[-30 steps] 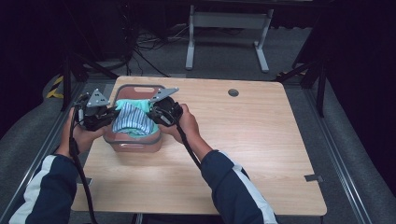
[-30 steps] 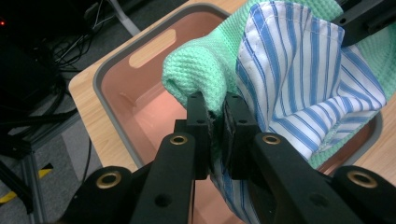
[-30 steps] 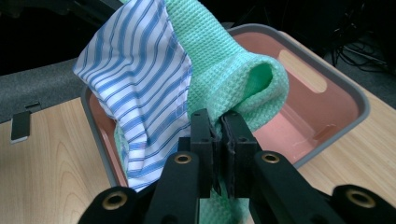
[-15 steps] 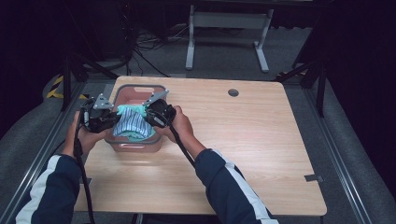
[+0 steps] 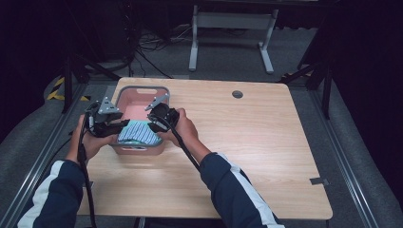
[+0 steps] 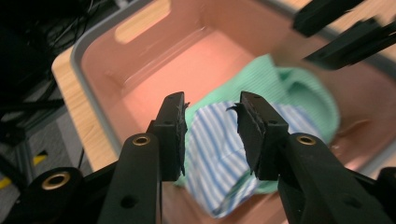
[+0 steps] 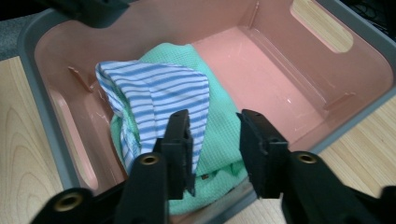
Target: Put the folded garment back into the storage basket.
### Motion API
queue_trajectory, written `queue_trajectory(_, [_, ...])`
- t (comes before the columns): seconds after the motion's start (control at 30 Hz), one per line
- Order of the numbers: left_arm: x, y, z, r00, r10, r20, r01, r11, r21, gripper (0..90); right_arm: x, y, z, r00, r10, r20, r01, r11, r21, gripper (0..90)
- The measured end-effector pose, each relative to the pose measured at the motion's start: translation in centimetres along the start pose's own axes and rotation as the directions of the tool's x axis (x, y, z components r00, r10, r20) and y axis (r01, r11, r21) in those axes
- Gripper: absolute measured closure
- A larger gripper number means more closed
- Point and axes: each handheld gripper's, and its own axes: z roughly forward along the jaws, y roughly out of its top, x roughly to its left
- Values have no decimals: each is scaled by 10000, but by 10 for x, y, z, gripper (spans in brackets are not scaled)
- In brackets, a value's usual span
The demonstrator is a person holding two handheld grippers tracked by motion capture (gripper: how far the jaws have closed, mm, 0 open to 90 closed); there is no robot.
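A pink bin (image 5: 142, 89) with a grey rim stands on the table's left side. A folded blue-and-white striped cloth (image 5: 138, 133) lies in its near end on top of a green waffle cloth (image 7: 219, 126). My left gripper (image 5: 124, 124) is at the cloth's left edge and my right gripper (image 5: 151, 124) at its right edge. Both sets of jaws have just been opening and now stand apart. In the left gripper view the striped cloth (image 6: 219, 154) shows through the gap of the left gripper (image 6: 210, 126), untouched by the pads. The right gripper (image 7: 215, 135) hovers over the cloths, free of them.
The bin's far half (image 7: 280, 56) has a bare pink floor. The wooden table (image 5: 266, 142) stretches to the right, with a round cable hole (image 5: 237, 94) near its far edge. A metal stand (image 5: 228, 28) is on the floor behind.
Both grippers have sunk a little with the folded cloth into the bin's near end. Their jaws, shut on the cloth before, have opened and let it go.
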Motion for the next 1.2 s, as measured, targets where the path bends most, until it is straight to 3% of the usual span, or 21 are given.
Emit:
queue_trajectory(0.2, [-10,0,-2,9999,-99,36,100,9995,-291,513,-1,-4,-9,9995,136,291,-136,9999,11,501])
queue_trajectory(0.37, [-21,3,-6,9999,71,148,-64,9991,-423,451,-3,-6,-19,9981,30,618,-26,10000,-72,432])
queue_trajectory(0.43, [-26,5,-10,9992,371,120,-365,9984,-433,437,-5,-9,-26,9962,-28,869,45,9998,-196,406])
queue_trajectory(0.47, [-30,7,-12,9994,265,201,-252,9977,-623,409,-8,-11,-30,9947,-27,1025,50,9997,-230,382])
queue_trajectory(0.73, [-45,12,-16,9988,281,397,-241,9950,-970,306,-20,-26,-51,9930,-15,1185,39,9998,-205,336])
queue_trajectory(0.87, [-51,12,-17,9985,97,544,-35,9935,-1142,269,-25,-36,-65,9910,-140,1334,177,9995,-260,321])
queue_trajectory(1.2, [-76,17,-22,9973,458,575,-384,9915,-1240,215,-31,-71,-104,9842,-298,1746,297,9996,33,290])
